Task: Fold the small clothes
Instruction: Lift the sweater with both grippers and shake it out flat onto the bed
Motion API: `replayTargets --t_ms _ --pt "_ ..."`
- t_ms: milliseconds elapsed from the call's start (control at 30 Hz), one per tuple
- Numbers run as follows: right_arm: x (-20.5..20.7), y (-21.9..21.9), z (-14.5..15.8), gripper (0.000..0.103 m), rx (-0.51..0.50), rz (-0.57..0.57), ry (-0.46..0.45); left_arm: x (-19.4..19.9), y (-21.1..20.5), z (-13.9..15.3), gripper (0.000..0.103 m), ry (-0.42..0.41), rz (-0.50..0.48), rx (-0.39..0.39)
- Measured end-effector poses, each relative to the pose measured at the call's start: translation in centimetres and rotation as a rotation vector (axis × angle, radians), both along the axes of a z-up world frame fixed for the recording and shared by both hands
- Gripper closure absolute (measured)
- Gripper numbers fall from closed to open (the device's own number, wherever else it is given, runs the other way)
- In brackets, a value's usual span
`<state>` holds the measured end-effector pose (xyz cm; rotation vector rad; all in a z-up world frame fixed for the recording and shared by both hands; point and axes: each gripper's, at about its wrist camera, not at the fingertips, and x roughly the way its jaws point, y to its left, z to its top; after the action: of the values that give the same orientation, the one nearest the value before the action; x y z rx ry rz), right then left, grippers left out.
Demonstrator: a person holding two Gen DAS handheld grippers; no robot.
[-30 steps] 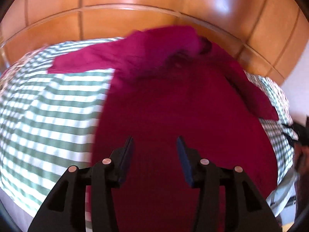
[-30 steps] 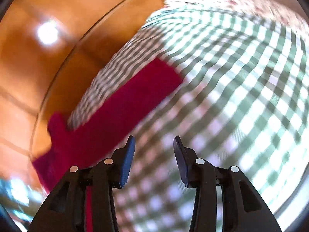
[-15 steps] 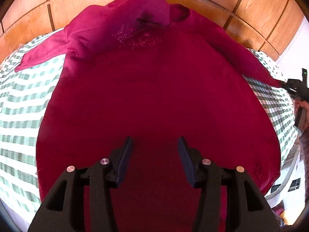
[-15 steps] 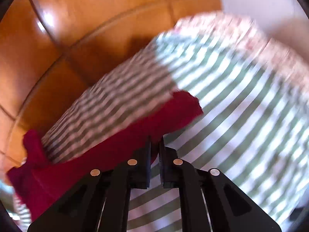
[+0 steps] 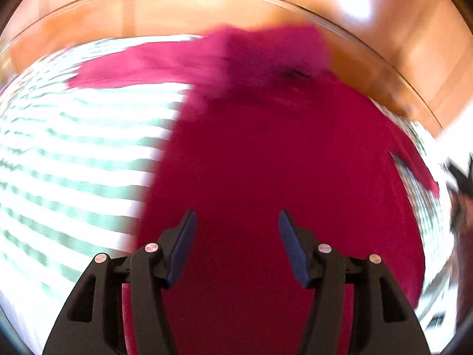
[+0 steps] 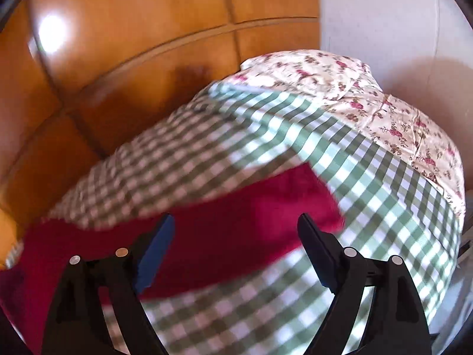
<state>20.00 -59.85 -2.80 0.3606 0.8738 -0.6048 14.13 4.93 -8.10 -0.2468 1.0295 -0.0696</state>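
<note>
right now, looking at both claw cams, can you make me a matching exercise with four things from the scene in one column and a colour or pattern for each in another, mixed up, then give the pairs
Things:
1. garment
2. bed cover
3. pillow
4. wall panelling

Colours or patterns:
A. floral print on cream
B. glossy orange-brown wood
C. dark pink, plain
D. green and white check

Pairs: 1-C, 2-D, 3-A, 4-B

Black jaws; blue pads [image 5: 180, 251]; silver rivets [image 5: 151, 247]
</note>
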Motion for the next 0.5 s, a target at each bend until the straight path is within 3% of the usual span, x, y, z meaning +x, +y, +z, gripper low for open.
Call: replayTargets --t_ms 167,233,400,500 --pt "-1.3 8.2 0.7 0.018 0.013 0.189 -0.053 0.8 11.0 -0.1 0.044 0.005 0.311 -0.006" --pt "-1.6 12.8 0.5 0.015 0.071 0.316 -0.072 1.4 15.2 -0.2 0.042 0.010 0.409 0.020" --pt "-1.0 25.3 -2.3 0.015 0.214 0.616 -0.021 4.8 21.3 -0.1 0.042 0.001 0.512 -0.014" --pt "-0.5 31.4 -4.2 0.015 0.203 0.720 0.031 7.7 21.7 0.1 0.042 -0.019 0.512 -0.045"
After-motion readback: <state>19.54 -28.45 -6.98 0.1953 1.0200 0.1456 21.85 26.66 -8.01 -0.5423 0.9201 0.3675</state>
